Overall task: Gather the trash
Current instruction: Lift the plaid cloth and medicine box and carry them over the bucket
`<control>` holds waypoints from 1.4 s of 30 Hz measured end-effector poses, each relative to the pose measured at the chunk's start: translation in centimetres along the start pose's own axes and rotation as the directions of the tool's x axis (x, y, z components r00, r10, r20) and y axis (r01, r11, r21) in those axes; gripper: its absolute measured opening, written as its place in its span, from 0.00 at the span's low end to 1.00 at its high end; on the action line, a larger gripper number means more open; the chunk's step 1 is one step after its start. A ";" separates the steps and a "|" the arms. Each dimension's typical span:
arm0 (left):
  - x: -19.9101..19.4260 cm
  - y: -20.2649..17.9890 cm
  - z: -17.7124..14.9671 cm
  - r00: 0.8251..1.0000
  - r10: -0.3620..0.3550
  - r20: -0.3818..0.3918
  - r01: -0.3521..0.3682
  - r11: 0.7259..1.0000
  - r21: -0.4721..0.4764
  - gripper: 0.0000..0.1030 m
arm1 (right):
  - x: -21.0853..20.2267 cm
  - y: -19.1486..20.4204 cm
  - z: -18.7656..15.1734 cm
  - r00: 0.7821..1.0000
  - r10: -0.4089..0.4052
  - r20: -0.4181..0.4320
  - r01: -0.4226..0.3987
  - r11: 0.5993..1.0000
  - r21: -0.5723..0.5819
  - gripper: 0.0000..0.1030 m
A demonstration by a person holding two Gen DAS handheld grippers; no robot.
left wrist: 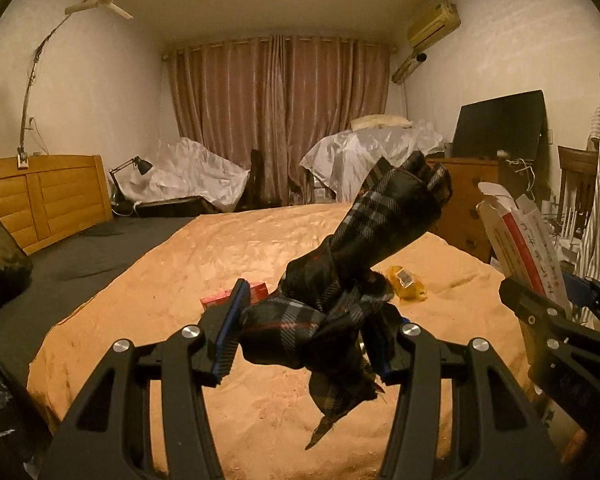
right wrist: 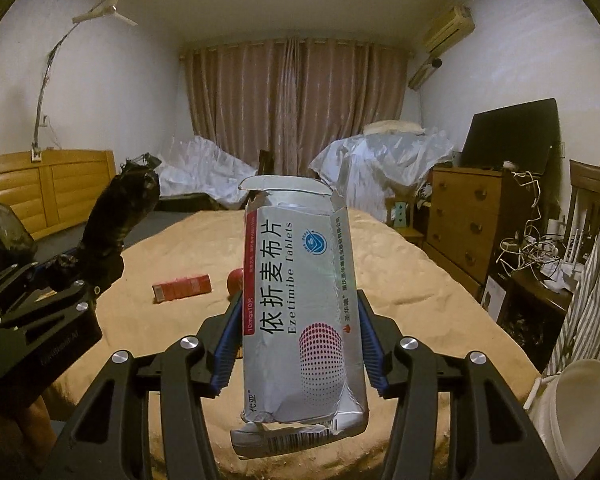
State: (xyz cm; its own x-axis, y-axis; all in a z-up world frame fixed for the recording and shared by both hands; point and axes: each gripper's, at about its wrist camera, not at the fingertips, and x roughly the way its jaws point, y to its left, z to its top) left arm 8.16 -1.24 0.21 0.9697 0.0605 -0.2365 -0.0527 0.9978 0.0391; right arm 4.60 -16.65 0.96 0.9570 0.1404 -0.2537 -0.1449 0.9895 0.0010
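My left gripper is shut on a dark plaid cloth that sticks up above the orange bedspread; it also shows at the left of the right wrist view. My right gripper is shut on a silver torn-open tablet box, held upright over the bed; the box shows at the right of the left wrist view. On the bed lie a red box, a red round thing partly hidden behind the tablet box, and a yellow wrapper.
A black bag sits at the left edge. A wooden headboard stands at far left. A dresser with a dark screen, tangled cables and a white bucket stand on the right. Plastic-covered furniture is by the curtains.
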 end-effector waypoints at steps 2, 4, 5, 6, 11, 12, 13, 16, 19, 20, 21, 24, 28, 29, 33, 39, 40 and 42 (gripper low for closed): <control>0.0 0.1 0.0 1.000 0.000 -0.005 0.000 1.000 -0.005 0.49 | -0.3 0.2 -0.1 1.000 0.002 0.000 -0.002 1.000 0.001 0.52; 0.0 0.2 0.0 1.000 0.003 -0.003 -0.003 1.000 -0.010 0.49 | -0.5 0.3 -0.2 1.000 0.002 0.006 -0.002 1.000 0.001 0.53; 0.0 0.2 0.1 1.000 0.005 -0.002 -0.005 1.000 -0.009 0.49 | -0.2 0.3 -0.1 1.000 0.002 0.007 -0.002 1.000 0.001 0.53; 0.0 0.1 0.1 1.000 0.006 -0.001 -0.006 1.000 -0.009 0.49 | 0.0 0.3 0.0 1.000 0.003 0.008 -0.003 1.000 0.002 0.53; -0.2 -0.1 -0.1 1.000 0.002 -0.008 -0.002 1.000 -0.009 0.49 | 0.5 0.2 0.2 1.000 0.004 0.004 -0.004 1.000 0.001 0.53; -0.2 -0.1 0.0 1.000 0.000 -0.010 0.000 1.000 -0.010 0.49 | 0.5 0.1 0.3 1.000 0.003 0.004 -0.003 1.000 0.000 0.53; -0.2 -0.2 0.1 1.000 -0.001 -0.009 0.001 1.000 -0.010 0.49 | 0.5 0.0 0.3 1.000 0.002 0.004 -0.002 1.000 -0.001 0.53; -0.1 -0.5 0.3 1.000 -0.012 -0.011 0.012 1.000 -0.010 0.49 | 0.6 -0.3 0.5 1.000 -0.005 -0.002 0.005 1.000 0.007 0.53; -0.2 -1.3 0.6 0.999 -0.038 -0.007 0.038 0.999 -0.008 0.49 | 0.4 -1.2 0.9 1.000 -0.026 -0.007 0.026 1.000 0.011 0.53; -0.2 -1.6 0.7 0.999 -0.045 -0.005 0.045 0.999 -0.005 0.49 | 0.3 -1.8 1.0 0.999 -0.040 -0.010 0.040 0.999 0.014 0.53; -0.2 -2.3 0.9 0.998 -0.057 -0.002 0.057 0.998 -0.002 0.49 | 0.1 -2.3 1.1 0.999 -0.050 -0.012 0.050 0.999 0.017 0.53; -0.2 -4.0 1.4 0.996 -0.094 0.000 0.094 0.996 -0.007 0.49 | -0.7 -4.3 1.5 0.996 -0.091 -0.011 0.091 0.996 0.025 0.53; -0.4 -6.9 2.1 0.988 -0.153 0.006 0.153 0.988 -0.005 0.49 | -2.1 -7.5 1.7 0.988 -0.153 -0.012 0.153 0.988 0.029 0.53; -0.6 -7.9 2.4 0.985 -0.174 0.008 0.174 0.985 0.000 0.49 | -2.6 -8.8 1.7 0.984 -0.176 -0.015 0.177 0.984 0.031 0.53; -0.8 -11.3 2.9 0.971 -0.240 0.011 0.240 0.971 0.023 0.49 | -4.5 -13.2 1.7 0.970 -0.239 -0.033 0.241 0.969 0.050 0.53; -0.7 -17.2 3.2 0.934 -0.356 -0.027 0.356 0.933 0.043 0.49 | -7.5 -20.5 0.9 0.933 -0.347 -0.095 0.354 0.934 0.059 0.53; -0.7 -18.3 3.2 0.926 -0.375 -0.038 0.377 0.925 0.048 0.49 | -7.9 -21.7 0.7 0.927 -0.359 -0.111 0.368 0.928 0.063 0.53; -0.9 -20.6 2.9 0.905 -0.420 -0.064 0.423 0.904 0.056 0.49 | -8.8 -24.6 0.1 0.907 -0.388 -0.163 0.404 0.912 0.076 0.53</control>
State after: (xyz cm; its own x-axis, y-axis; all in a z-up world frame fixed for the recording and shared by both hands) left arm 9.11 -21.97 2.46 0.8847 -0.3626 -0.2929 0.3763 0.9264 -0.0104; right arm -0.24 -42.18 3.27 0.8834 -0.2624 -0.3884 0.2733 0.9615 -0.0281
